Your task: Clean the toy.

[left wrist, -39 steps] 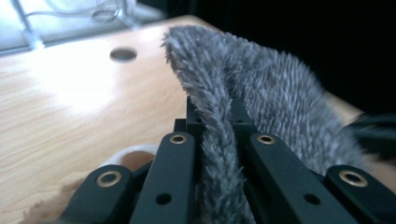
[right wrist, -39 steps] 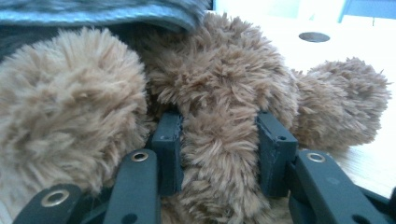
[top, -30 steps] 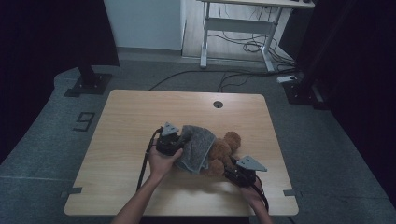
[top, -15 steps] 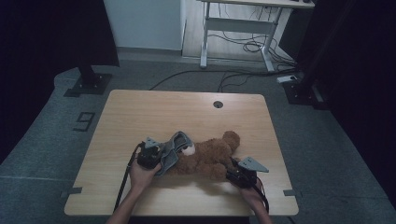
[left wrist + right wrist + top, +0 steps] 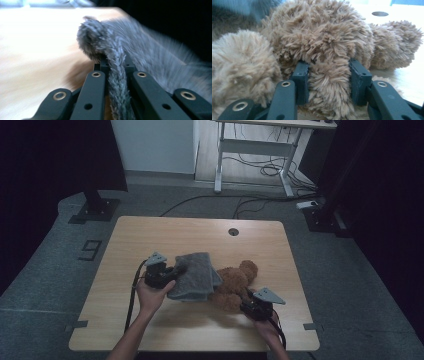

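Left gripper (image 5: 116,58) jaws pressed tight on a fold of grey cloth (image 5: 150,55); right gripper (image 5: 329,67) pinching a limb of the bear (image 5: 322,32). Bear lies near table (image 5: 150,230) centre, toward 5 o'clock; cloth drapes its 9 o'clock side. Judgement: keep the right grip steady as anchor, draw cloth evenly across without lifting the bear or letting the fold slip.

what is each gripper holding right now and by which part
The left gripper is shut on the grey cloth, pinching its edge. The right gripper grips the brown teddy bear by a limb.
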